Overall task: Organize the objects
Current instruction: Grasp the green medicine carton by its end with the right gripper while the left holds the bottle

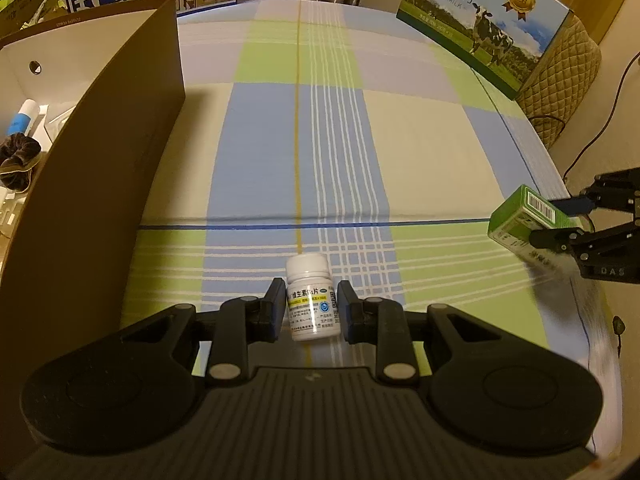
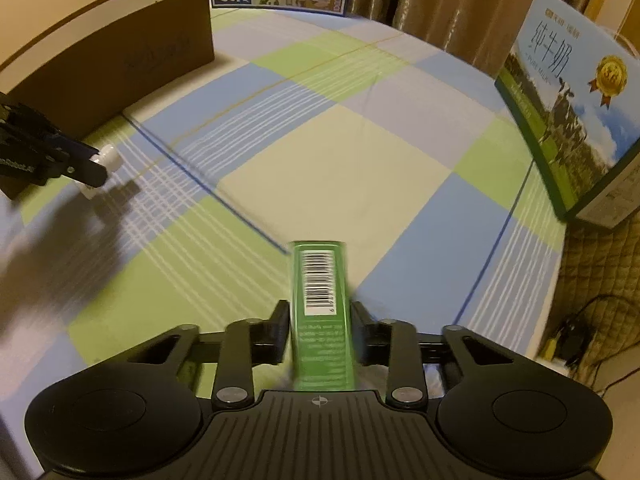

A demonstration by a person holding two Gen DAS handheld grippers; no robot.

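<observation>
Left tongs sit closed on white pill bottle, upright btwn the pads, over the plaid counter. Right tongs clamp green box, barcode up, off the cloth. Brown cardboard box at far left; milk carton far right.

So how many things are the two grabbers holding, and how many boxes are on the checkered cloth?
White plastic pill bottles, between the left gripper's fingers: 1
Small green cardboard cartons, held in the right gripper: 1
Brown open cardboard boxes: 1
Milk cartons with a cow picture: 1
Total: 4
</observation>
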